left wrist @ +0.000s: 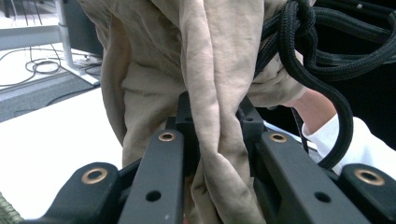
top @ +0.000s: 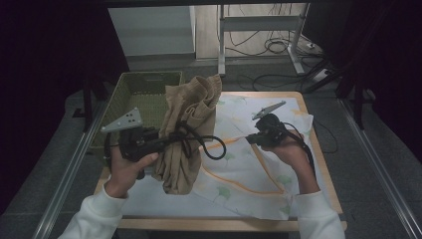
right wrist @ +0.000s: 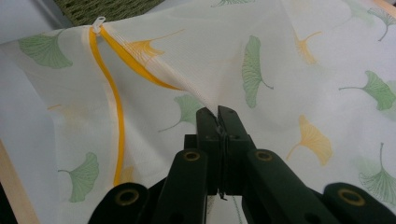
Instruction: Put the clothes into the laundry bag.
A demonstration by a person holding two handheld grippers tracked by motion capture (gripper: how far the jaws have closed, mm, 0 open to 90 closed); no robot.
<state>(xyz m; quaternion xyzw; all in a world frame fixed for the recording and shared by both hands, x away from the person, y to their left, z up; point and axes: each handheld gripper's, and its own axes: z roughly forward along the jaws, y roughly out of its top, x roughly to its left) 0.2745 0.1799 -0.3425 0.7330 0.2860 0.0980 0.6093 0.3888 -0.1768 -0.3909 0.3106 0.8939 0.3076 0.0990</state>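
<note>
Left gripper: at centre left of the high view, jaws clamped on a fold of tan cloth.
Cloth: held up off the table, black cord looped around it.
Right gripper: jaws pinched shut on the white leaf-print bag.
Bag: spread over the table, orange zip visible.
Basket: green, upper left.
</note>
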